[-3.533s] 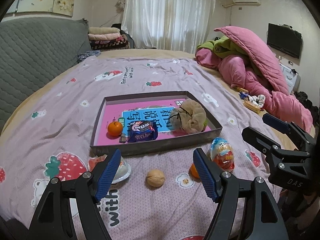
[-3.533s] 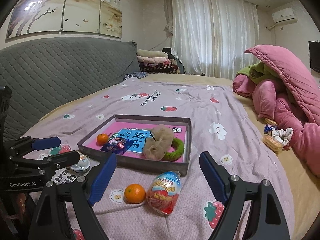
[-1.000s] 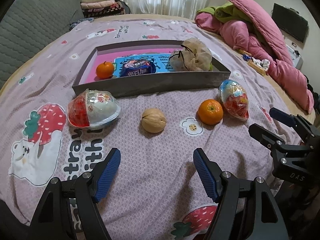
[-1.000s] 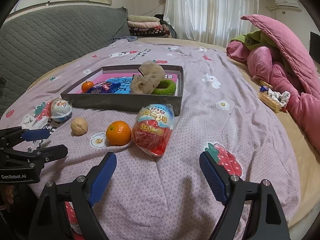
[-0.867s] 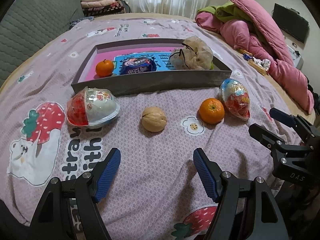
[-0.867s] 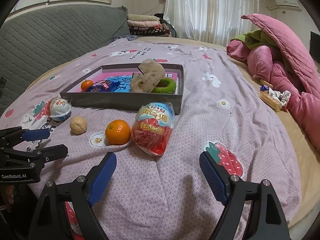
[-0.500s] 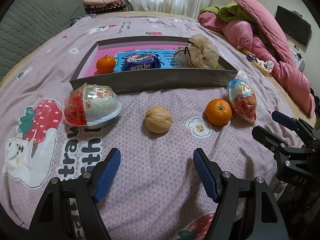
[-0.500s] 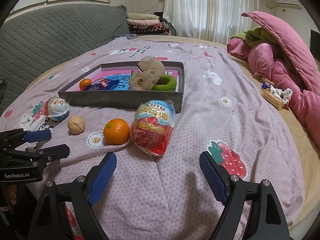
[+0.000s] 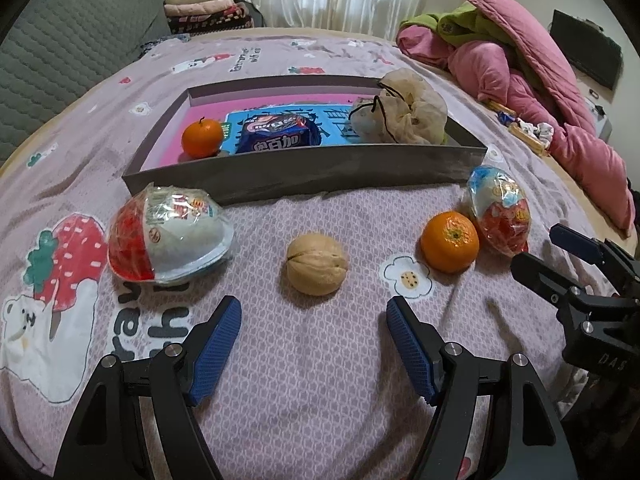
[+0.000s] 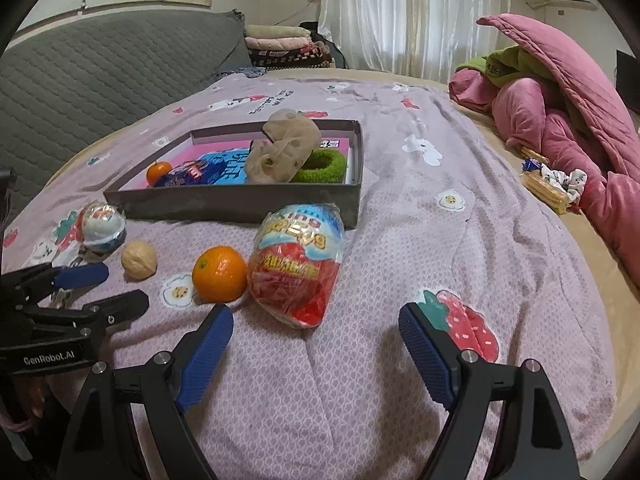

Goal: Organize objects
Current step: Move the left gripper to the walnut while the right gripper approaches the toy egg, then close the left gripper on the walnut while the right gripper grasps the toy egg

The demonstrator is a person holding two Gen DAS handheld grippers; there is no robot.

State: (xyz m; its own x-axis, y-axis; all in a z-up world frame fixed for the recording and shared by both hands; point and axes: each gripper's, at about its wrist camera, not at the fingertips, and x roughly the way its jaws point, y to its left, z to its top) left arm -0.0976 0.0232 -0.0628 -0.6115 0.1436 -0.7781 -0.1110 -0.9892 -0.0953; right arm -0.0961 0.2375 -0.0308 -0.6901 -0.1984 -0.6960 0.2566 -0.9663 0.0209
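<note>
**Now lined up: four loose items wait in front of the tray**

Both tools hover empty over the bed. The left hand-held gripper (image 9: 314, 334) has its blue pads spread wide with nothing between them, and the walnut (image 9: 317, 263) lies just ahead of the gap, which suggests it is the next pick. Ahead to its left sits a surprise egg (image 9: 168, 240) in clear wrap; ahead to its right, a mandarin (image 9: 449, 241) touches a second wrapped egg (image 9: 499, 210).

The right hand-held gripper (image 10: 316, 338) is likewise spread and holds nothing; that second egg lies just beyond its fingertips, slightly left of centre.

Beyond this row stands the grey tray (image 9: 320, 172), already holding a small mandarin (image 9: 202, 137), a blue snack packet (image 9: 276, 139) and a drawstring pouch (image 9: 404, 110), so it is probably the collecting spot.

The tray's near wall hides the lower part of its contents. A green ring (image 10: 320, 166) behind the pouch shows only from the right wrist, and the packet's print is too small to read.
</note>
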